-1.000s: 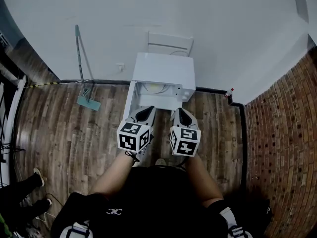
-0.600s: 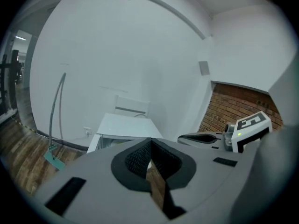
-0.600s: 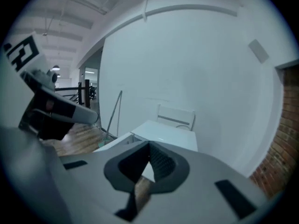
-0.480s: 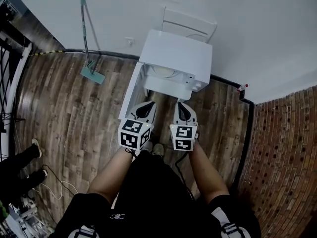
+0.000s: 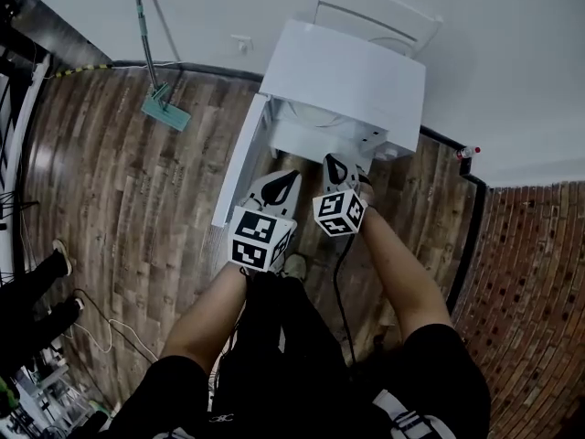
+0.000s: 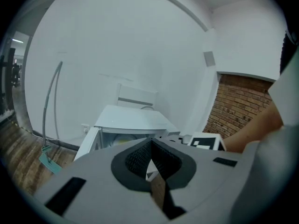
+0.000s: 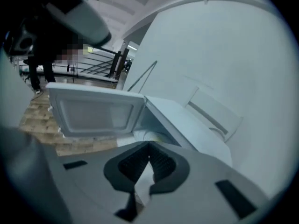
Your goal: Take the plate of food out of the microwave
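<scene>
The white microwave stands on the wooden floor with its door swung open to the left. Inside the cavity, a pale plate shows only in part; what lies on it is not clear. The left gripper view catches the plate just above the jaws, and the right gripper view shows the plate beside the open door. My left gripper and right gripper hover side by side just in front of the opening, both shut and empty, touching nothing.
A white chair stands behind the microwave against the wall. A mop leans at the left. A brick wall runs along the right, with a small red-capped bottle near it. Another person's legs stand at the far left.
Both grippers have dropped lower and come closer to the microwave's opening. The right gripper has rolled, its marker cube now turned. The microwave sits larger and nearer in the head view.
</scene>
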The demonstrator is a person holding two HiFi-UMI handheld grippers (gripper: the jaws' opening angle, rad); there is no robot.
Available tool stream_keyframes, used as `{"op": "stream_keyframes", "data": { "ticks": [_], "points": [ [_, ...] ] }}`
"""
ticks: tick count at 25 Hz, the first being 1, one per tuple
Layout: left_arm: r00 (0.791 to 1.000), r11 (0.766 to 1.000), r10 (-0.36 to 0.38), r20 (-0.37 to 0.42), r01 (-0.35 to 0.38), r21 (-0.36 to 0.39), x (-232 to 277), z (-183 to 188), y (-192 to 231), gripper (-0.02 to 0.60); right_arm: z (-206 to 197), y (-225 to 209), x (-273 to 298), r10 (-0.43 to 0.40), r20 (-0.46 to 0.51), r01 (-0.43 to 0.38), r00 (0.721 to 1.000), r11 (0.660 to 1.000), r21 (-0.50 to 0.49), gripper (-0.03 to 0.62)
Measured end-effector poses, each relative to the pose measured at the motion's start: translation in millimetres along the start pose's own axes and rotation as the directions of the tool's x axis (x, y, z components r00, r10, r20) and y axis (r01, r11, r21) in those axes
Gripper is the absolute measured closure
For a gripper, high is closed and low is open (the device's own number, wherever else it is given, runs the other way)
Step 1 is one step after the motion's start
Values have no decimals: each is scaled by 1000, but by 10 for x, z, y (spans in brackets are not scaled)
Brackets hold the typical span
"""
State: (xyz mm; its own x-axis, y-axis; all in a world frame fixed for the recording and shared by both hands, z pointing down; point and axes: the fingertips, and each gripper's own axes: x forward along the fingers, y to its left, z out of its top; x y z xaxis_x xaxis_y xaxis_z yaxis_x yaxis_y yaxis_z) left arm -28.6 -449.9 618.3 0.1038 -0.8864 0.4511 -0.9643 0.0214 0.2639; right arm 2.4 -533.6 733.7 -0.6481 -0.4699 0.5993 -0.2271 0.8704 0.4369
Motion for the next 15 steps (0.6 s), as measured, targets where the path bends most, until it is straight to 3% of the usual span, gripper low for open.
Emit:
{"op": "stream_keyframes", "data": {
  "ticks": [2,8,15],
  "points": [
    [1000,1000,-3,-3,3,-2,102,-103,60,591,-167,47,359,7,-50,-10,999,999,-53,583],
    [1000,1000,16,-26,-16,-13,284,-320,234,591,-536,120,1203,-1,-145,-28,989,980,-198,477],
    [997,994,51,-50,-56,-94,374,-439,552,591,-863,257,1931,-17,-207,-83,978,881,-466,394]
  ]
}}
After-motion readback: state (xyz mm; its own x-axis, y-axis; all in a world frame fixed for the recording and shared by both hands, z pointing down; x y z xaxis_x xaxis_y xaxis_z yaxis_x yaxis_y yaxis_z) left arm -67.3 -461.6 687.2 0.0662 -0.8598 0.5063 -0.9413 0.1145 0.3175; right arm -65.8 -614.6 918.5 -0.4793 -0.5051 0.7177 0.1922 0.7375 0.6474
